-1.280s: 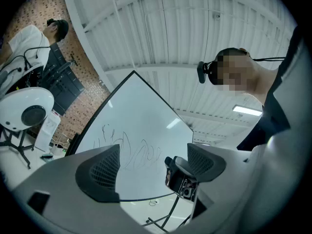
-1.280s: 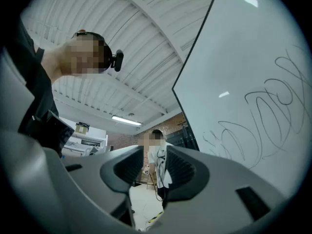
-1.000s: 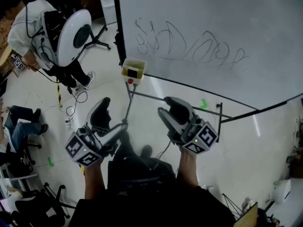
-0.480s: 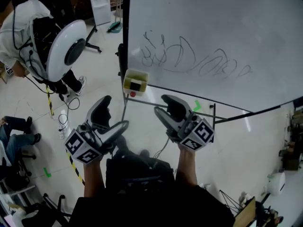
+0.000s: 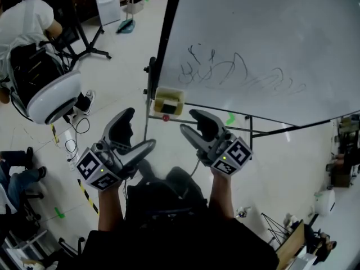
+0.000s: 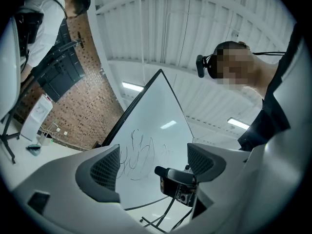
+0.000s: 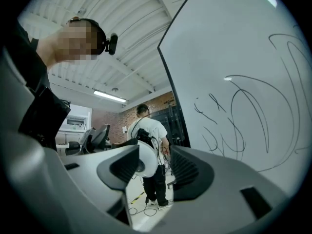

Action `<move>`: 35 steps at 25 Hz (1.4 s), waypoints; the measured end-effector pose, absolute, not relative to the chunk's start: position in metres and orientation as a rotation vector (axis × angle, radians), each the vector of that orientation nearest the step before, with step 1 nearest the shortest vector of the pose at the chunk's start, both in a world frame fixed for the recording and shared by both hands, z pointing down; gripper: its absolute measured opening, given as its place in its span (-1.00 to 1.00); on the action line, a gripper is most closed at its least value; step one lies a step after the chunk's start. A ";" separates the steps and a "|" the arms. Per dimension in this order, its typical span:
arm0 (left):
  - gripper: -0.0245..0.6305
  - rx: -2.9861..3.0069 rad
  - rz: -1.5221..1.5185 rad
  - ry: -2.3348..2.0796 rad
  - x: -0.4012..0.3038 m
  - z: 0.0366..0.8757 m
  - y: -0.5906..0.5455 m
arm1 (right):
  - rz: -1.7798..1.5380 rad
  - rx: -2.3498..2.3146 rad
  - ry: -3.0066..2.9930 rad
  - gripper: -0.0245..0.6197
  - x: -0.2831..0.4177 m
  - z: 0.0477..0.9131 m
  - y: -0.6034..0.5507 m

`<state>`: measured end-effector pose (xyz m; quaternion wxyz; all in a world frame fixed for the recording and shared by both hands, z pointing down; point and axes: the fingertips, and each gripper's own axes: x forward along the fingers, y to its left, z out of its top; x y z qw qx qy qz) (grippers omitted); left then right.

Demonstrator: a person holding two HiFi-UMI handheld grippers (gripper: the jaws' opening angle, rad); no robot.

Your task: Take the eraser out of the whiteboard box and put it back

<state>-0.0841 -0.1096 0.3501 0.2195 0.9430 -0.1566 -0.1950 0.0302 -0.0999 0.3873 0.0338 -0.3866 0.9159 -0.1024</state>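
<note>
The yellowish whiteboard box [image 5: 169, 101] hangs at the lower left corner of the scribbled whiteboard [image 5: 270, 44]. A dark patch shows in its face; I cannot make out the eraser. My left gripper [image 5: 132, 136] is open just below and left of the box, apart from it. In the left gripper view the left gripper [image 6: 155, 167] has nothing between its jaws, and the box [image 6: 176, 185] looks dark beyond them. My right gripper [image 5: 197, 129] is open below and right of the box; its jaws have just been opening, with nothing between them. The right gripper [image 7: 158, 169] points past the board's edge.
The whiteboard stands on a dark frame [image 5: 247, 131] with floor bars. A person in a white shirt [image 5: 25, 16] carrying a round white device [image 5: 50, 97] stands at the left, also the person [image 7: 148, 130] in the right gripper view. Cables [image 5: 76, 134] lie on the floor; chairs [image 5: 17, 173] at far left.
Both grippers have moved toward the whiteboard's lower corner, so the box now sits right above them. The right gripper's jaws stand wider. The person at the left has slid toward the picture's edge.
</note>
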 end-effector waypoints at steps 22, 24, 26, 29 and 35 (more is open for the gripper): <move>0.39 2.584 -0.485 -0.592 -0.063 0.367 -0.144 | -0.462 -1.240 3.186 -0.15 0.044 0.517 -0.171; 0.39 2.579 -0.478 -0.607 -0.062 0.369 -0.145 | -0.468 -1.246 3.212 -0.15 0.043 0.527 -0.175; 0.39 2.580 -0.474 -0.617 -0.062 0.370 -0.146 | -0.461 -1.248 3.240 -0.15 0.041 0.536 -0.178; 0.39 2.580 -0.464 -0.632 -0.061 0.372 -0.148 | -0.434 -1.246 3.283 -0.15 0.037 0.546 -0.183; 0.39 2.567 -0.454 -0.651 -0.060 0.373 -0.151 | -0.389 -1.236 3.360 -0.15 0.030 0.561 -0.186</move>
